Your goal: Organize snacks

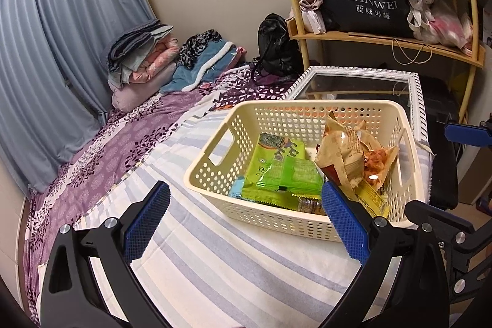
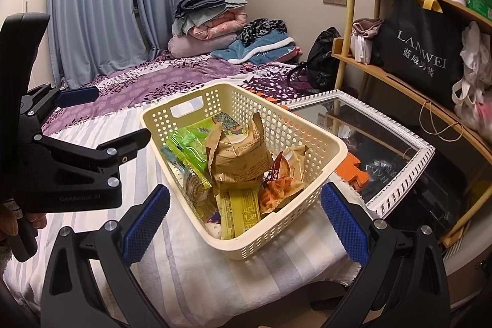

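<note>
A cream perforated basket (image 1: pixel 215 174) (image 2: pixel 276 235) sits on a striped cloth (image 1: pixel 215 266) (image 2: pixel 190 282) on the bed. Inside lie green seaweed packets (image 1: pixel 283 174) (image 2: pixel 190 143), tan pastry bags (image 1: pixel 344 149) (image 2: pixel 240 156), a packet showing orange pastry (image 2: pixel 279 186) and a yellow wrapper (image 2: pixel 243 211). My left gripper (image 1: pixel 246 220) is open just before the basket's near wall, nothing between its blue pads (image 1: pixel 147 223). My right gripper (image 2: pixel 246 223) is open too, straddling the basket's near corner, empty. The left gripper (image 2: pixel 80 125) also shows at the left in the right wrist view.
A white-framed mirror (image 1: pixel 415 88) (image 2: pixel 399 149) lies beyond the basket. A bamboo shelf (image 1: pixel 384 36) (image 2: pixel 399 82) with a black bag stands on the right. Folded blankets (image 1: pixel 147 57) (image 2: pixel 215 20), a black backpack (image 1: pixel 276 45) and blue curtains (image 1: pixel 61 36) line the far side. An orange foam piece (image 2: pixel 350 171) lies beside the basket.
</note>
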Demonstrator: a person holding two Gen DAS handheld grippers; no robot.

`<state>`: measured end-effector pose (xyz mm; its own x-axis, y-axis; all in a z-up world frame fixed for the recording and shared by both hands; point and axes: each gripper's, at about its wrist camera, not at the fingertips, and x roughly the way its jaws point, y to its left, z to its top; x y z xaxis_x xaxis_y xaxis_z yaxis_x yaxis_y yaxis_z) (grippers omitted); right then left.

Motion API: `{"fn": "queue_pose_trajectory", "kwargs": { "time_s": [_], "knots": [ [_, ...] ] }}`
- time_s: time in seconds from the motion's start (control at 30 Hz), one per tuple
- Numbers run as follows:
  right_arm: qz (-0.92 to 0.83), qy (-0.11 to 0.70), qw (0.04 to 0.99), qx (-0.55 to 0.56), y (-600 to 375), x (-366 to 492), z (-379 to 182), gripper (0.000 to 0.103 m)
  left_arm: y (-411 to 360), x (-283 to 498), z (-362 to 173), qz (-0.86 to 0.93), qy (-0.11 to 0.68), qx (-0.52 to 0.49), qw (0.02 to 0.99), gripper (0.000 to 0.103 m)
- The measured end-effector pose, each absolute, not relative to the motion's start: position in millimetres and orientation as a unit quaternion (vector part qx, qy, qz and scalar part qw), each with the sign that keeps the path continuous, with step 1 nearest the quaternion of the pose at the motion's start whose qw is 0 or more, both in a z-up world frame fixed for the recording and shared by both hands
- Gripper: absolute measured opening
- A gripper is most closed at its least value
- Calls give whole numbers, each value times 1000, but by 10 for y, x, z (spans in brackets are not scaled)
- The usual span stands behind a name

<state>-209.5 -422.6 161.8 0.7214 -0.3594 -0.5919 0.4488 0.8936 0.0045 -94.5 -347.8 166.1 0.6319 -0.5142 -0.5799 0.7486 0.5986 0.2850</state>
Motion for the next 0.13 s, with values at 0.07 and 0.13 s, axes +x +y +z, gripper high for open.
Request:
{"fn": "queue_pose_trajectory", "kwargs": {
  "time_s": [0.07, 0.13],
  "knots": [
    [-218, 304, 925, 73, -4220, -2084, 1616, 98, -3469, -939, 1654, -365, 227, 259, 865, 100],
    [-217, 305, 925, 72, -4216, -2071, 1616, 98, -3454, -926, 1650, -364, 228, 257, 866, 100]
  ]
}}
